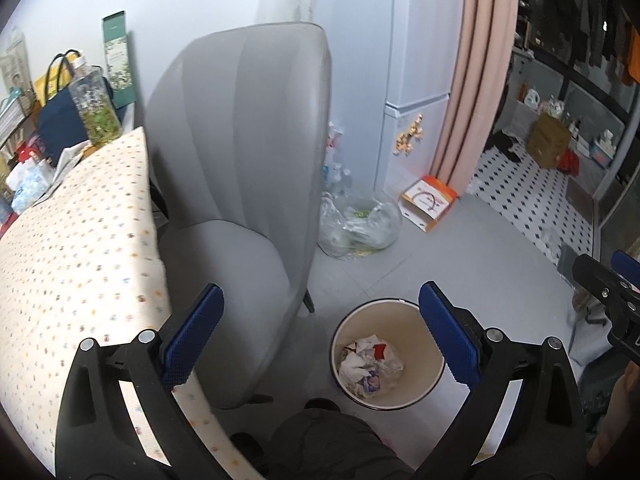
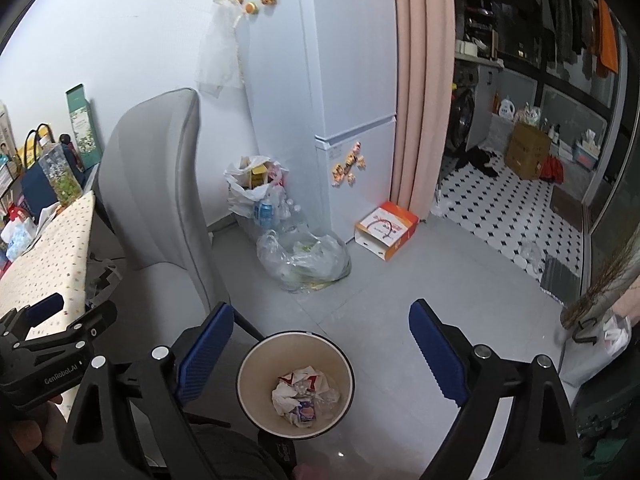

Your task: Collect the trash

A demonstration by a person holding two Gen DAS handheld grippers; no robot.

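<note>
A round cream waste bin [image 1: 430,384] stands on the grey floor, holding crumpled paper and wrappers [image 1: 370,364]. It also shows in the right wrist view [image 2: 256,364] with the trash [image 2: 305,396] at its bottom. My left gripper [image 1: 320,334] is open and empty, held above the floor between the chair and the bin. My right gripper [image 2: 320,354] is open and empty, held above the bin. Each gripper shows at the edge of the other's view, the right one [image 1: 608,292] and the left one [image 2: 48,320].
A grey chair [image 1: 248,184] stands left of the bin beside a dotted tablecloth table [image 1: 76,248]. Clear plastic bags of waste [image 2: 304,256] and an orange-white box [image 2: 386,230] lie by the white fridge [image 2: 352,92]. A broom [image 2: 600,292] is at the right.
</note>
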